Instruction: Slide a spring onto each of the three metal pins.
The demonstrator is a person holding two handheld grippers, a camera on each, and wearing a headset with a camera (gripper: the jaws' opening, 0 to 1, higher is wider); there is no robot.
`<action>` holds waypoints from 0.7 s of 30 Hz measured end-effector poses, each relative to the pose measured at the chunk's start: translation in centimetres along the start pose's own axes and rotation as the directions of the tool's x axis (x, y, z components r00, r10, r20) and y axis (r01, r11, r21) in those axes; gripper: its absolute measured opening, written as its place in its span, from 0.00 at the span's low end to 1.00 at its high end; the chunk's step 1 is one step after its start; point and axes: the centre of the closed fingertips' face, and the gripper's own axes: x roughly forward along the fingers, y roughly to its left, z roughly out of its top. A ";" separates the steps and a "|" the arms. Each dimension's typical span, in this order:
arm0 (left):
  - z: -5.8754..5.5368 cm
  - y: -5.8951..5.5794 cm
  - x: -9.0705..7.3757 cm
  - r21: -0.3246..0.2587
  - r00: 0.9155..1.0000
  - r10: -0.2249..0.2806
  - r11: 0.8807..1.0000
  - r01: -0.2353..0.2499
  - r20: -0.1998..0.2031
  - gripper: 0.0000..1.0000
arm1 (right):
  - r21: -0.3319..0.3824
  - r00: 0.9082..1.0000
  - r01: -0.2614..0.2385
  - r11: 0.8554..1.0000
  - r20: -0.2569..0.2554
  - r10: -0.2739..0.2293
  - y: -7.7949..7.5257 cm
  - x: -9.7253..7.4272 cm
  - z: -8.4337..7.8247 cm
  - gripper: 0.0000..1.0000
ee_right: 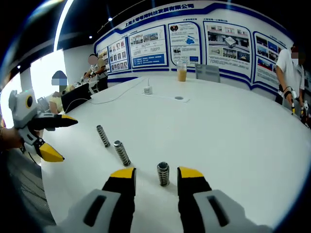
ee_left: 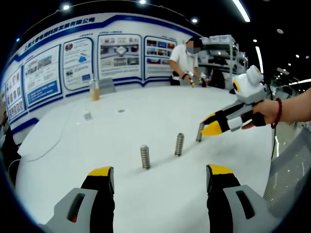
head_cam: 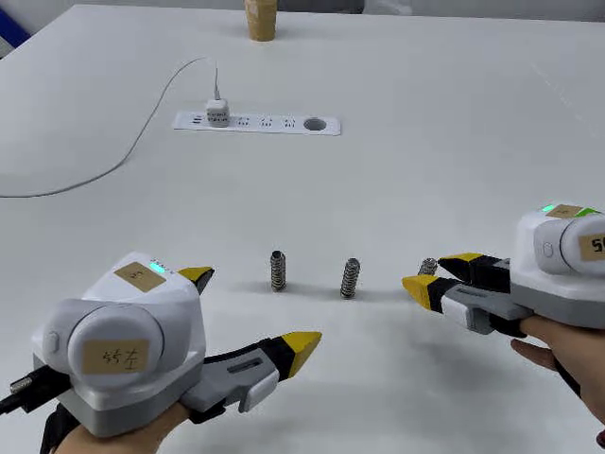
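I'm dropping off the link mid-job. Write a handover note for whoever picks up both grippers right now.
Left gripper: open, empty, held short of the row.
Right gripper: open, jaws either side of the right spring, not clamped on it.
Things: left spring, middle spring and right spring stand upright in a row on the white table.
Done: all three springs appear to be slid on.
Left: probably just confirm the right spring is seated, then back the right gripper away without knocking it.
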 end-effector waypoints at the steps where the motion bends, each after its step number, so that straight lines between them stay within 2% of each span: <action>1: 0.0 0.1 -0.1 0.006 1.000 0.002 1.000 -0.002 -0.005 0.78 | 0.005 1.000 -0.005 1.000 0.000 0.005 0.2 -0.2 0.0 0.37; 10: -0.4 0.2 -0.6 -0.002 0.999 0.001 1.000 -0.001 -0.039 0.78 | 0.015 0.999 -0.041 0.999 -0.020 0.041 1.5 -1.9 -0.1 0.51; 21: -0.2 0.1 -1.4 -0.007 0.999 -0.004 1.000 0.004 -0.048 0.81 | 0.006 0.998 -0.066 0.998 -0.023 0.066 2.7 -3.6 0.0 0.64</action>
